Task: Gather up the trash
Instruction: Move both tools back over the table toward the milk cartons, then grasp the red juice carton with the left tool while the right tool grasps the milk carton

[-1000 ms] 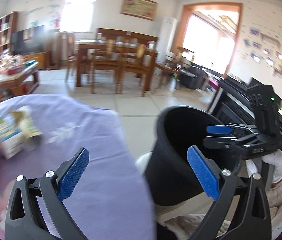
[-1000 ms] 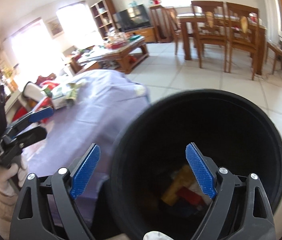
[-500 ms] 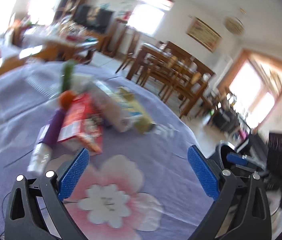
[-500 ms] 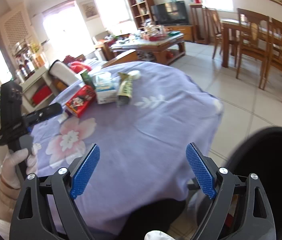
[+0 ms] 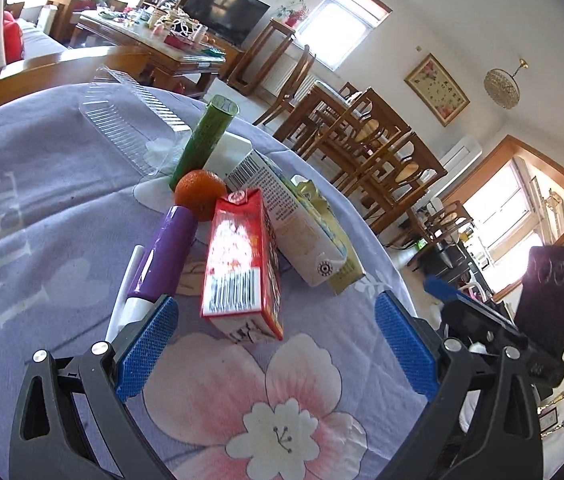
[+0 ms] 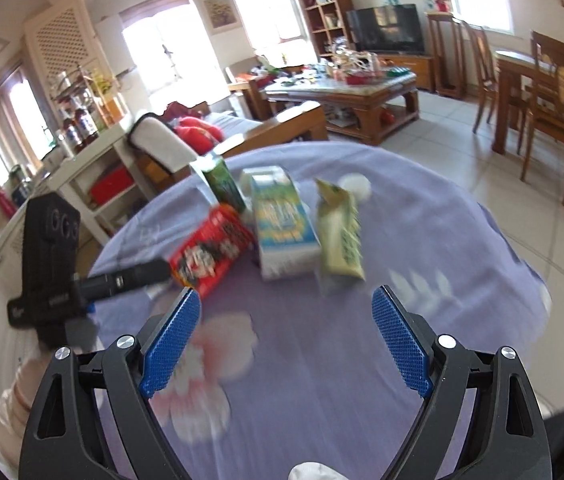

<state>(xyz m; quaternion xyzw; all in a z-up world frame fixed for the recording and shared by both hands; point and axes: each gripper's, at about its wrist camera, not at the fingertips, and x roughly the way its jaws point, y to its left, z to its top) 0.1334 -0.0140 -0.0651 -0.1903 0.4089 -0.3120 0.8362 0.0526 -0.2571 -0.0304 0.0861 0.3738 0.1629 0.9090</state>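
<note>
Trash lies in a cluster on the round table's purple flowered cloth. A red carton lies just ahead of my left gripper, which is open and empty. Behind it lie a white milk carton, a yellow-green carton, an orange, a green tube, a purple tube and a clear plastic tray. My right gripper hangs open and empty over the cloth, short of the red carton, the blue-white carton and the yellow-green carton. The left gripper reaches in near the red carton.
The table's edge drops to tiled floor on the right. Wooden dining chairs, a cluttered coffee table, a TV and a white shelf unit stand around. A gloved hand holds the left gripper.
Both views have swung from the black bin onto the table. The bin has left view, and the cartons now lie close ahead of both open grippers.
</note>
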